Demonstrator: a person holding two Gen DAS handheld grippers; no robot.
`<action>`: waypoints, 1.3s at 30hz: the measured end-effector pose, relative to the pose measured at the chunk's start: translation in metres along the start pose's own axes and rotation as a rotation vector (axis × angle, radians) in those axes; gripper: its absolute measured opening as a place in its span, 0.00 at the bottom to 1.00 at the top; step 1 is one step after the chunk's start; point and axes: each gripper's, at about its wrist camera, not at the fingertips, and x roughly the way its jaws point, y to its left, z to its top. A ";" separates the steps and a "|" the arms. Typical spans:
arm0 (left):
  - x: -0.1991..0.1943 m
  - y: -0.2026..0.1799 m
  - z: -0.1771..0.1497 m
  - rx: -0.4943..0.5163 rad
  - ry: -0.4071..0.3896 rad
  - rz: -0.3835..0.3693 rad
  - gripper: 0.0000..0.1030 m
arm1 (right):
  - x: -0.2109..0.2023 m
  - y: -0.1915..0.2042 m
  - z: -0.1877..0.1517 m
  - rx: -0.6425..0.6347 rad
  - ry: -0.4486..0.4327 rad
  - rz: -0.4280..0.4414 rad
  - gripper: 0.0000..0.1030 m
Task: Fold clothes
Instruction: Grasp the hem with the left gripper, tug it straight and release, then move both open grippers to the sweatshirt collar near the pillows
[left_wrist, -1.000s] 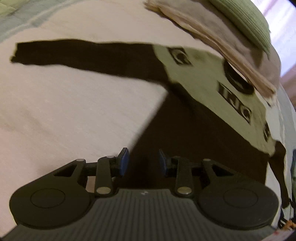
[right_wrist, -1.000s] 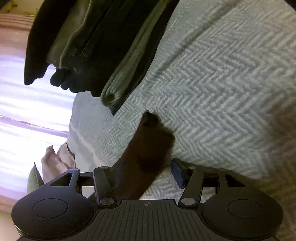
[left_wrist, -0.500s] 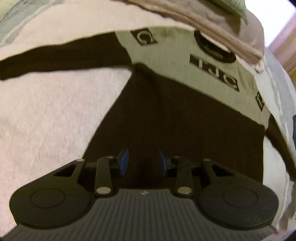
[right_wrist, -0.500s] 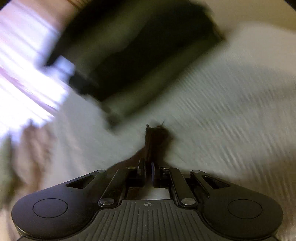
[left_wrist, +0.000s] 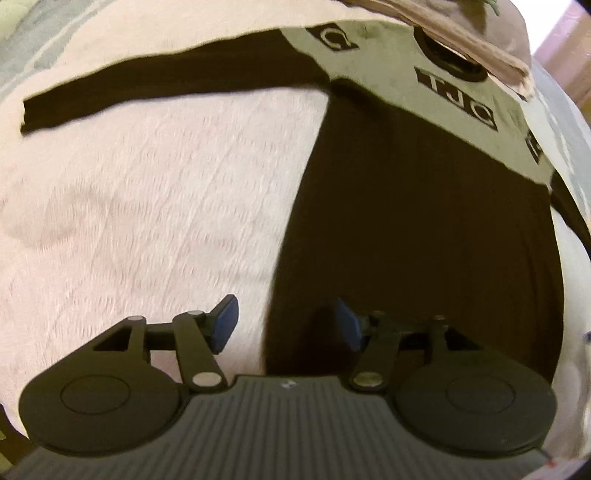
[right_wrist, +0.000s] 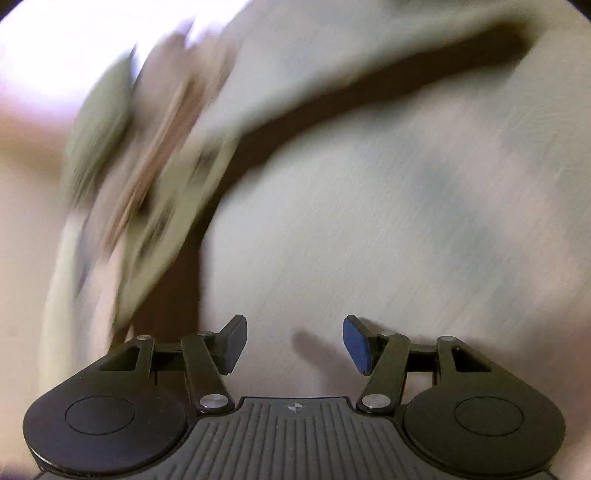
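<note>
— Pale bedspread (left_wrist: 155, 206), long-sleeved shirt (left_wrist: 424, 229) spread flat, left gripper (left_wrist: 284, 325) opening over its hem, empty.

— Right gripper (right_wrist: 293, 343) opening too, nothing between. Risk: fast swinging could snag a sleeve and rumple it.

Black left gripper (left_wrist: 286, 325), black right gripper (right_wrist: 294, 343), blue-padded fingers (right_wrist: 355, 345), silver screws
</note>
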 end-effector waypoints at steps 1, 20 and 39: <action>0.002 0.004 -0.003 -0.001 0.006 -0.016 0.55 | 0.017 0.011 -0.024 -0.005 0.082 0.033 0.53; -0.002 0.060 -0.042 0.072 0.026 -0.311 0.05 | 0.028 0.064 -0.137 -0.017 0.085 -0.110 0.02; 0.080 -0.122 0.172 0.441 -0.382 -0.176 0.25 | 0.187 0.210 0.037 -0.936 -0.201 -0.313 0.29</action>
